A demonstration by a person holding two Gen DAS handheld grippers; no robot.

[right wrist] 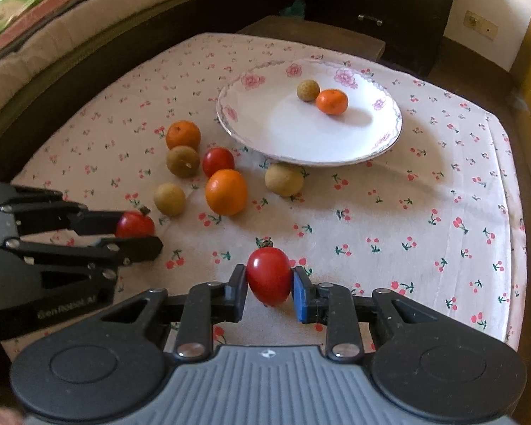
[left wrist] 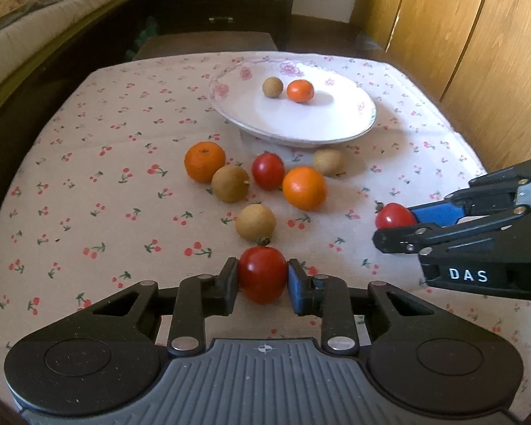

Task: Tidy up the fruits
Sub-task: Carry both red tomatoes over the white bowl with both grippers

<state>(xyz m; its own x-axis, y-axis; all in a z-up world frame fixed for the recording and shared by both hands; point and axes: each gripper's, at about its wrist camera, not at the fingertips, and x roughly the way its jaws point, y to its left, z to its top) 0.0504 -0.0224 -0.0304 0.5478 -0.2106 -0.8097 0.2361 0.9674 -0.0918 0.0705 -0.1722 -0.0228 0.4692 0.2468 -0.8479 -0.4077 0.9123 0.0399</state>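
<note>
left tool point(left wrist: 262, 279) & right tool point(right wrist: 269, 281) each clamp a tomato btwn pads.

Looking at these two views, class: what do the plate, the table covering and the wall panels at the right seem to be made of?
Plate: probably glazed ceramic or porcelain; glossy white, with a printed pink flower rim.
Table covering: woven cloth, matte, with a cherry print, faint creases and a drape at the edges.
Wall panels: wood or wood-look laminate; brown grain with a slight sheen, so which one is uncertain.

Ahead of the jaws, a fruit cluster point(left wrist: 262, 180) blocks the straight way to the plate point(left wrist: 336, 127). Bare tabletop point(right wrist: 424, 194) lies open beside it.
</note>
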